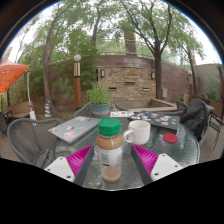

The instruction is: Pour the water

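Bottle [110, 150] with green cap stands on the glass table [185, 150] between the wide-open gripper [110, 163] fingers, ungrasped: approach step, next close on it, then tip toward white mug [137, 132] far right.

Green-lidded brown jar [110, 148], white mug [138, 131], orange umbrella [11, 76].
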Motion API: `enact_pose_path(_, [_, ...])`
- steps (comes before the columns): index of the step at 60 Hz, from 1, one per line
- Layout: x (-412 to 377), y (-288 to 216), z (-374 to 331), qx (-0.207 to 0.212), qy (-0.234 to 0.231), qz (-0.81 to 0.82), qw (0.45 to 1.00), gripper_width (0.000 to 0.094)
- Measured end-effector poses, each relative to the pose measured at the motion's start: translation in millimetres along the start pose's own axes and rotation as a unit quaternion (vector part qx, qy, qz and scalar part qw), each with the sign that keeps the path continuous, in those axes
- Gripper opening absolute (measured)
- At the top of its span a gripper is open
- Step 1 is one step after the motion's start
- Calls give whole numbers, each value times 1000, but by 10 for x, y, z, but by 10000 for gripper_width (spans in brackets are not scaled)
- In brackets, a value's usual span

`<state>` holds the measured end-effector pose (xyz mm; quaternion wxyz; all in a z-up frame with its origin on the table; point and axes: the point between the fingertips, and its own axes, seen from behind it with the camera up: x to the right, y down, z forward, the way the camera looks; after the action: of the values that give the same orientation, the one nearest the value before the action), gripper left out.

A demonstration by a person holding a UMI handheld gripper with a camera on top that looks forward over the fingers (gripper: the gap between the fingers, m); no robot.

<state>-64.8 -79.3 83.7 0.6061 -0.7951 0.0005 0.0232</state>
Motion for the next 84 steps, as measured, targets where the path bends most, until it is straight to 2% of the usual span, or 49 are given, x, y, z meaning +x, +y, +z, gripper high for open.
enact_pose_path(4, [-85, -58, 237, 12, -27, -13, 999, 785])
enact_pose_path(6, [-145, -31, 324, 8, -45, -27, 999, 634])
enact_pose_path(7, [-171, -14, 360, 4, -53, -34, 998, 509])
enact_pose_path(8, [-156, 31, 450, 0, -57, -42, 997, 450])
enact_pose_path(17, [-231, -67, 471, 19, -93, -65, 993, 453])
enact_pose_path(27, [-317, -114, 635, -11, -129, -101, 986, 368])
enact_pose_path(29, [-344, -203, 686, -13, -136, -90, 986, 320])
enact_pose_path(33, [-359, -427, 784, -23, -156, -29, 987, 320])
enact_pose_path(39, [-355, -740, 998, -53, -182, 161, 968, 318])
enact_pose_path(42, [-351, -890, 1086, -73, -184, 278, 940, 319])
enact_pose_path(45, [-250, -981, 1229, -84, -195, 397, 893, 319])
enact_pose_path(47, [-244, -1063, 1253, -93, -188, 472, 856, 319])
enact_pose_path(60, [244, -1163, 1570, -48, -134, 721, 678, 319])
enact_pose_path(65, [275, -992, 1671, -39, -137, 796, 588, 317])
enact_pose_path(69, [370, -1076, 1638, -30, -136, 846, 515, 317])
enact_pose_path(75, [345, -1107, 1643, -7, -146, 879, 455, 317])
enact_pose_path(76, [288, -1160, 1852, -2, -124, 884, 451, 317])
enact_pose_path(84, [228, -1272, 1862, 11, -124, 901, 416, 318])
